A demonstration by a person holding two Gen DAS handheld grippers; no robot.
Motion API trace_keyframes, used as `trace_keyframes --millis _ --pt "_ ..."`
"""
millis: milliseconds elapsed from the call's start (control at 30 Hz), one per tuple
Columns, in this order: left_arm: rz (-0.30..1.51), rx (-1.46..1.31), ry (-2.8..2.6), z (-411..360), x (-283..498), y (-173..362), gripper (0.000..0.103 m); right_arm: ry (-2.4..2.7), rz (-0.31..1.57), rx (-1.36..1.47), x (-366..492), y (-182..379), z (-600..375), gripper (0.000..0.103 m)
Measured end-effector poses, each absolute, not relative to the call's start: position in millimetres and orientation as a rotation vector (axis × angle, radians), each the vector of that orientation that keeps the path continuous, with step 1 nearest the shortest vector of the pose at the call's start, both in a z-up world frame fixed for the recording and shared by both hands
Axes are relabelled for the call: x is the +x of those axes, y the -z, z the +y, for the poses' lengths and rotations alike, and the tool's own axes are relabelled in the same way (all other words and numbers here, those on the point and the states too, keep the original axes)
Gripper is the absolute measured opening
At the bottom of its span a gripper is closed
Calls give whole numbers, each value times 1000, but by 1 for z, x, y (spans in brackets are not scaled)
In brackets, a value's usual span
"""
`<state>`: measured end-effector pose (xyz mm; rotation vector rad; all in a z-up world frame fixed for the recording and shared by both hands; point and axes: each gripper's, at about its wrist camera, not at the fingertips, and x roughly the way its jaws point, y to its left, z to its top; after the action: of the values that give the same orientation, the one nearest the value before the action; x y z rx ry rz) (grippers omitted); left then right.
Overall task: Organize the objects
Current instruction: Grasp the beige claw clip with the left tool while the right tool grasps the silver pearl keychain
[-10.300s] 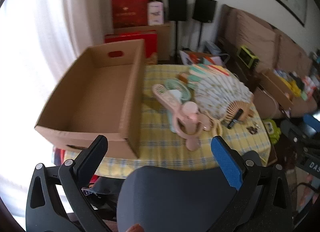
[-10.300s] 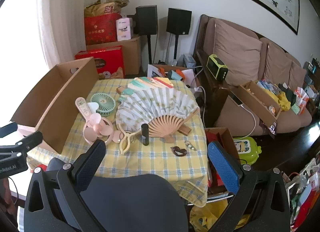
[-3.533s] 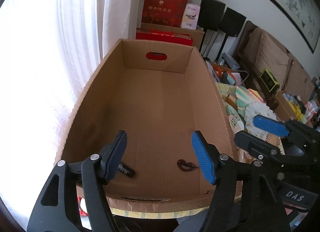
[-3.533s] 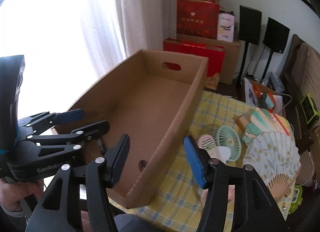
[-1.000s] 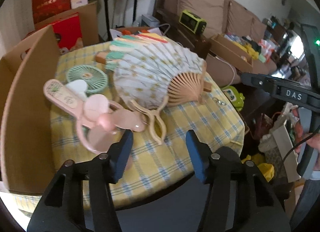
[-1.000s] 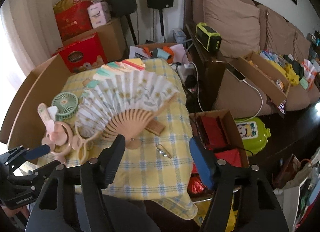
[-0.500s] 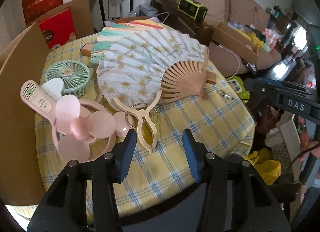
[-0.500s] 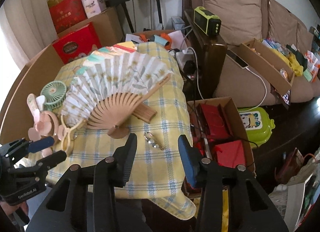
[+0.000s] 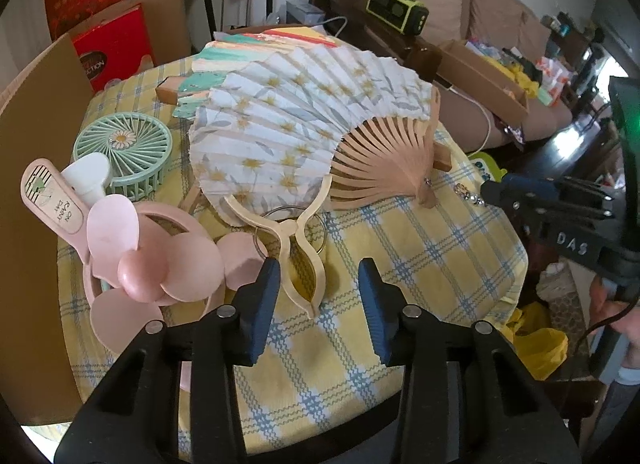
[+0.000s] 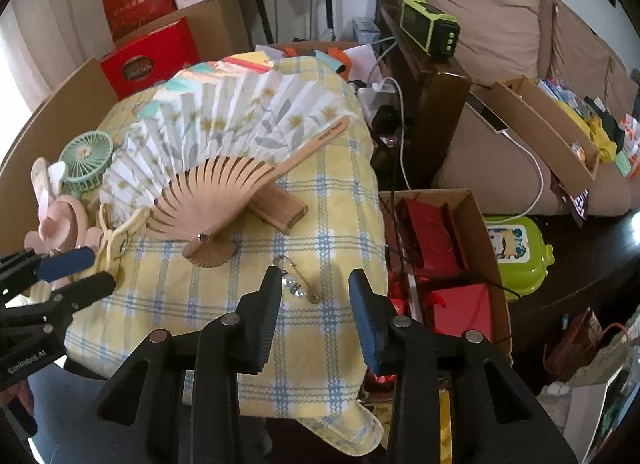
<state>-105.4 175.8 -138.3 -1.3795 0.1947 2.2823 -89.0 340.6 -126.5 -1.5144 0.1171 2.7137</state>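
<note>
Left claw (image 9: 316, 296): jaws narrowing, nothing pinched. The cream Y-shaped plastic clip (image 9: 298, 252) lies on the counter (image 9: 420, 264) just ahead; its two-legged tail reaches into the gap, nearer the left pad, long axis roughly along the claw's pointing line. Pink handheld fan (image 9: 148, 260) sits just left of it.

Right claw (image 10: 312, 296): jaws also narrowing, empty. The small beaded metal safety pin (image 10: 296, 280) lies just ahead, between the pad tips, nearer the left pad, long axis diagonal across the gap. Each claw is nearest its own target; looks like a short drop forward for both.

Cardboard box (image 9: 28, 152) — left edge cut off
</note>
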Motion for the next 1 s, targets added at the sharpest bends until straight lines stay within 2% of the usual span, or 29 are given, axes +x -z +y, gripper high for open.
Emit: trace_keyframes --millis 100,200,367,400,533,633,767,800,867,900,967,1000 --pt "194 -1378 -2293 173 -107 140 24 -2718 73 -1531 -92 132 337 36" --pt "175 -1379 -2299 168 -110 141 17 -2726 44 -1545 -93 137 333 36" --pt "143 -1386 -2318 164 -110 138 15 -2732 34 -1549 -94 141 333 36" --pt "128 -1380 -2327 163 -110 136 17 -2733 41 -1549 -94 141 334 35" --pt "110 -1364 -2353 164 -113 132 46 -2728 44 -1546 -94 141 336 35" --pt "155 -1360 -2380 170 -115 133 59 -2729 46 -1545 -94 141 337 35" --pt "238 -1373 -2390 179 -115 141 59 -2726 32 -1541 -94 140 337 35" --pt "265 -1364 -2399 182 -113 142 59 -2725 24 -1539 -94 141 337 35" --pt "282 -1360 -2392 185 -112 143 43 -2723 6 -1534 -94 141 336 35" --pt "281 -1363 -2381 185 -112 143 30 -2723 -3 -1532 -94 141 336 35" --pt "286 -1372 -2366 185 -112 145 29 -2724 -13 -1529 -94 142 335 35" --pt "285 -1371 -2358 186 -112 145 25 -2724 -16 -1528 -94 142 334 35"
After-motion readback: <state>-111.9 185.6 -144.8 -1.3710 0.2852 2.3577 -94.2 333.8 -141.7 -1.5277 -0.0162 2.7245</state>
